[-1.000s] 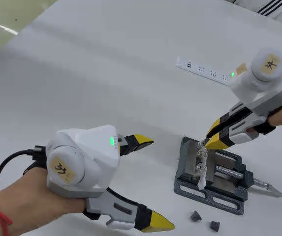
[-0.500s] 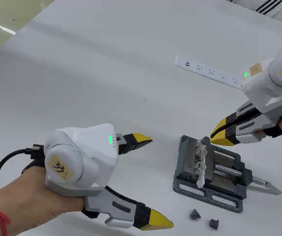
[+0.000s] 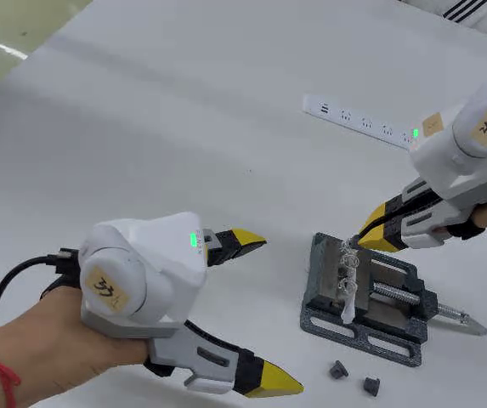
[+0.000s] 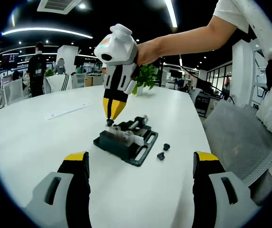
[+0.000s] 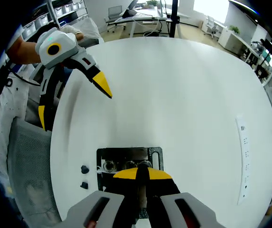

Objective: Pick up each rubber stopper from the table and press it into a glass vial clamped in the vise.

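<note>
L gripper (image 3: 260, 312) sits near-left over the white table (image 3: 167, 127), gripped in a hand (image 3: 48, 357). Jaws spread wide, nothing btwn them. Black cable (image 3: 5, 285) runs off its back end to the left.

R gripper (image 3: 363, 242) comes in from the far right, angled down and left, jaws pinched narrow. Left gripper view shows a small dark held stopper (image 4: 109, 122) right at its yellow tips. Tips are over the far end of the vise (image 3: 328, 321), just above the row of glass vials (image 3: 346, 276) clamped upright in it. Can't tell if the held stopper is touching a vial mouth or pushed in at all.

The vise is dark metal, flat on the table, right of centre, w/ its screw handle pointing right. Right gripper view shows open vial mouths just left of the closed tips.

Two loose stoppers (image 3: 338, 371) lie on the table on the near side of the vise, close together, apart from its base.

White power strip (image 3: 353, 121) lies flat on the far side, well apart from the vise
</note>
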